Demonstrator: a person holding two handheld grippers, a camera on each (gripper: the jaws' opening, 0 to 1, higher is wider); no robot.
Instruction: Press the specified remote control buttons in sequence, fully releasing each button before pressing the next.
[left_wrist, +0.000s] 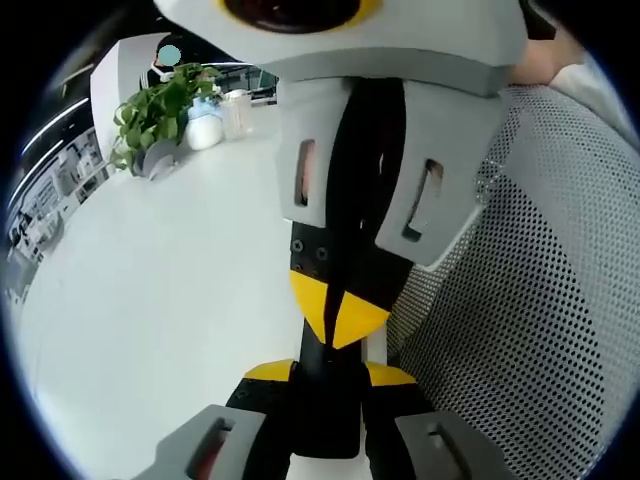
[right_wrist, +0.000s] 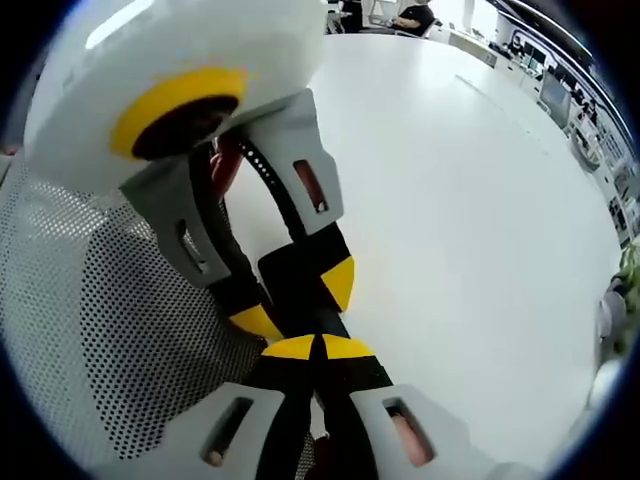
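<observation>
A big white bench (left_wrist: 150, 290) has a green potted plant (left_wrist: 155, 120) at its far edge. White bottles (left_wrist: 205, 125) stand just beside the plant. A grey mesh chair back (left_wrist: 540, 300) is close by.

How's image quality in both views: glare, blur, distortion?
Left gripper view: strong fisheye bend, white table nearly blown out, plant sharp, right gripper close and slightly soft. Right gripper view: same bending, table bright with soft glare, left gripper close, shaded.
</observation>
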